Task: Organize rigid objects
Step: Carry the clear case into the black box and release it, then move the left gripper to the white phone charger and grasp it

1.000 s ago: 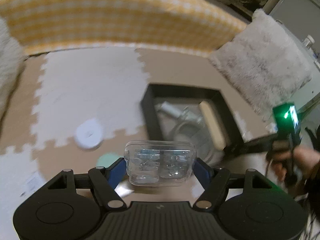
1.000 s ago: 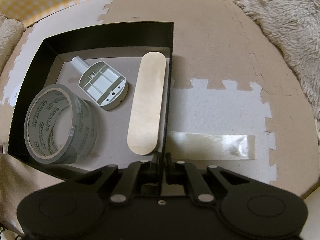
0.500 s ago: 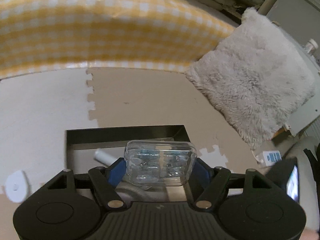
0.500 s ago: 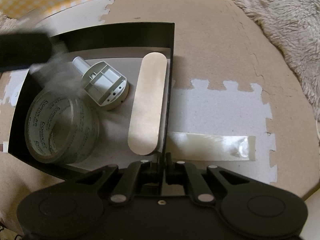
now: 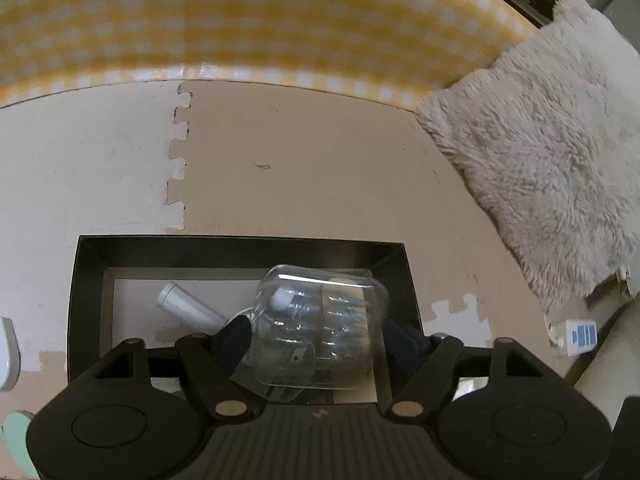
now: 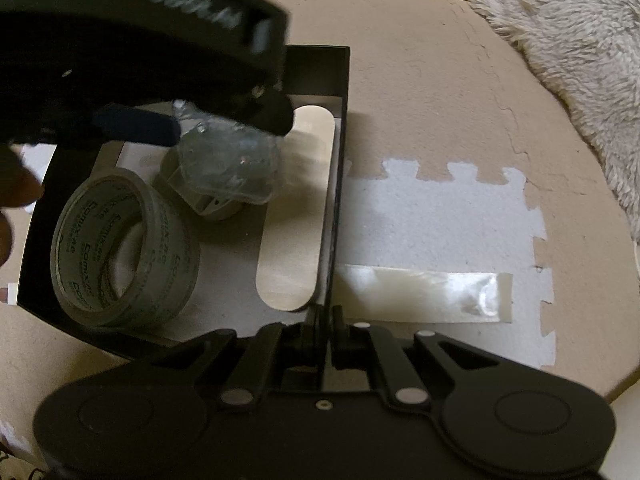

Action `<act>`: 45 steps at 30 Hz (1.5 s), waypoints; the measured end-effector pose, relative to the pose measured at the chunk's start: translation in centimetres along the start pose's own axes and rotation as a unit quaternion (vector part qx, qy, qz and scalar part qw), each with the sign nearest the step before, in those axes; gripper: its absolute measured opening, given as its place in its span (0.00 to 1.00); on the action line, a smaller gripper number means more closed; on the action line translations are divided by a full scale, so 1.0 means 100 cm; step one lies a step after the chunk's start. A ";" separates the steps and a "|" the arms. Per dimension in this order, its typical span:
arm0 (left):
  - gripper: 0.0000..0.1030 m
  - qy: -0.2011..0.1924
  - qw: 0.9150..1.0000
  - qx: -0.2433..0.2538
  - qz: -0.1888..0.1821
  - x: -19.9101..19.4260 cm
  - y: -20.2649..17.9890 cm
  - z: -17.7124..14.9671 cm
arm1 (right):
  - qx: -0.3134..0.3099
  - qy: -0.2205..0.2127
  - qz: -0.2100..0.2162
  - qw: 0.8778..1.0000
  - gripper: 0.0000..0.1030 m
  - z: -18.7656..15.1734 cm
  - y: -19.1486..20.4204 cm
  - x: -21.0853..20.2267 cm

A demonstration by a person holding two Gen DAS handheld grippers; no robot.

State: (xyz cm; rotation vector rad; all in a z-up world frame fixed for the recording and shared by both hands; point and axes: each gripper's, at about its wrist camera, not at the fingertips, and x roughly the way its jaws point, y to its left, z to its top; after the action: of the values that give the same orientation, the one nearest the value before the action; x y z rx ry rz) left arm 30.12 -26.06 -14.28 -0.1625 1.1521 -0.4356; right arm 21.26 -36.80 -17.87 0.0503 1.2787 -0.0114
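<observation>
The left gripper (image 5: 320, 330) is hanging over the black box (image 5: 240, 250), its jaws having just been opening, and the clear plastic case (image 5: 320, 328) between its blue pads is tilting loose above the white gadget (image 6: 208, 204). The right gripper (image 6: 325, 312) is pinching the box's side wall, jaws pressed together, beside the tape roll (image 6: 124, 248) and the wooden stick (image 6: 296, 208).

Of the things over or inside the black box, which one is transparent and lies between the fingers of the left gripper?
The clear plastic case, over the box; tape roll, wooden stick and grey part lie on its floor.
</observation>
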 end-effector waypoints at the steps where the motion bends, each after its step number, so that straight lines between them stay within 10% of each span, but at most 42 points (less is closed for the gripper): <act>1: 0.83 0.000 1.000 0.001 0.001 0.000 0.000 0.000 | 0.000 0.000 0.000 1.000 0.05 0.000 0.000 0.000; 45: 1.00 -0.030 0.989 0.146 0.016 -0.123 0.037 -0.066 | -0.002 -0.002 0.002 1.000 0.06 -0.001 0.000 0.000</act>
State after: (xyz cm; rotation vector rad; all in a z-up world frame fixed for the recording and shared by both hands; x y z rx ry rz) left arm 20.94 -16.99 -7.77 0.0964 1.0175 -0.5620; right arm 21.13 -36.78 -17.87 0.0497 1.2753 -0.0052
